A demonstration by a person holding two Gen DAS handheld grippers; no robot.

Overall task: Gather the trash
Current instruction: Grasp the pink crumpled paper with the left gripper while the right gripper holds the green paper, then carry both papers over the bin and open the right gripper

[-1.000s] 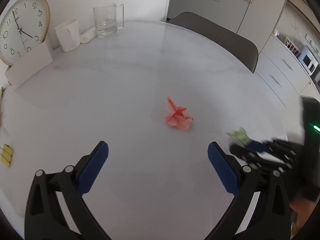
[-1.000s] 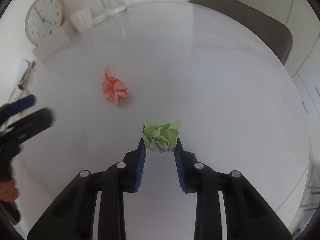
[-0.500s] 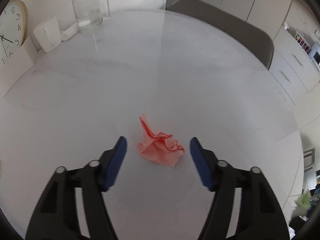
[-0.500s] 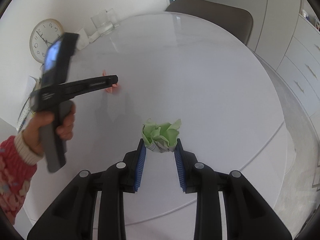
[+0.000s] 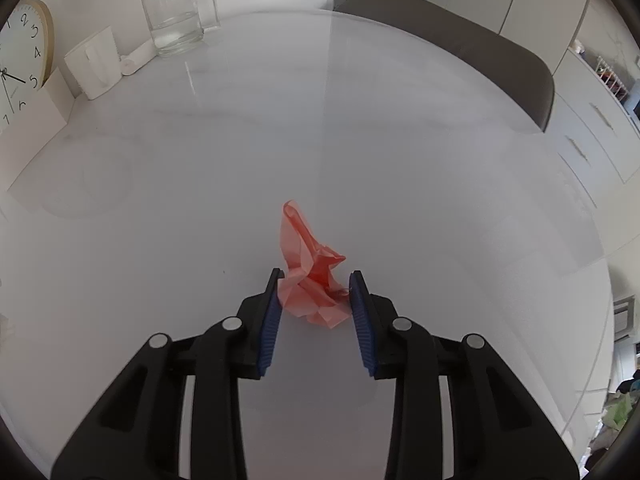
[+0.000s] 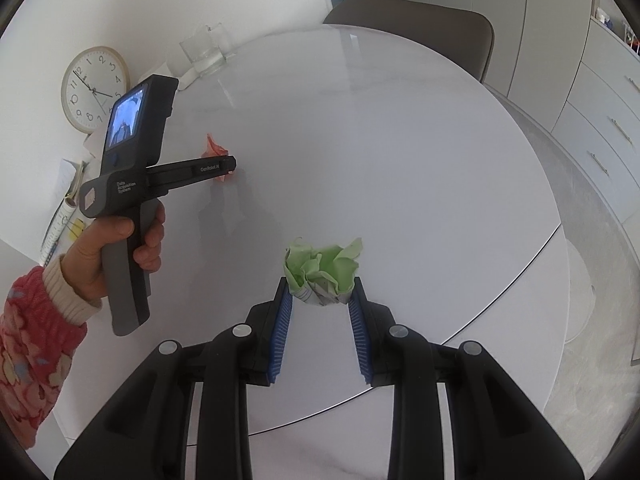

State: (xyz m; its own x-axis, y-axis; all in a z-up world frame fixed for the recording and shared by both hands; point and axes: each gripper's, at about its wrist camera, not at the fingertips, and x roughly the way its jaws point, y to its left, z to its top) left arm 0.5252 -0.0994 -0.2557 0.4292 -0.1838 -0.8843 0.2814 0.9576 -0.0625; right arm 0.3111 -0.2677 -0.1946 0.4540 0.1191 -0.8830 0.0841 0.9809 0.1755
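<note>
Crumpled pink paper (image 5: 310, 280) lies on the white table (image 5: 400, 160) between the blue pads of the left gripper (image 5: 314, 306), whose jaws have just been closing and now touch it. The right gripper (image 6: 320, 308), above the table, pinches crumpled green paper (image 6: 324, 270).

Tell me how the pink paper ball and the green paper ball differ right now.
The pink paper ball is salmon-coloured; the green paper ball is pale green with a white printed underside. The pink one rests on the table, with a tall point sticking up; the green one is rounder and held above the table. The left gripper has just been closing around the pink ball; the right gripper clamps the green one. Both are crumpled paper.
</note>
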